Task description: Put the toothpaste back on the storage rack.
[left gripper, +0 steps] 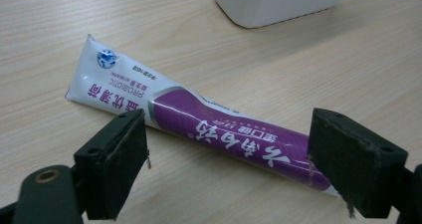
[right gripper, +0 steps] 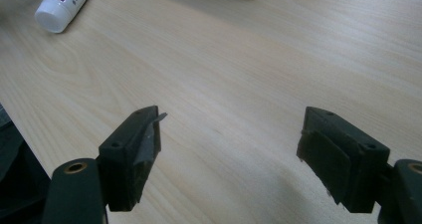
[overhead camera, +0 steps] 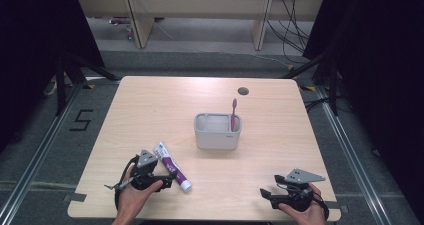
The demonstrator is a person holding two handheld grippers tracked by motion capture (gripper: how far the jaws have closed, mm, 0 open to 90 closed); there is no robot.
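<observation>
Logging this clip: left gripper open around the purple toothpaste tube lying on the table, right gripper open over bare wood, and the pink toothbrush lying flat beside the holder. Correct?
Not quite. The toothbrush stands upright inside the white holder, at its right end, as the high view shows. The rest holds: left gripper open around the toothpaste tube, right gripper open over the table.

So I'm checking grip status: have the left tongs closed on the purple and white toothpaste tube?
No, the left tongs stand wide open, one jaw at each side of the purple and white toothpaste tube lying flat on the wooden table.
</observation>
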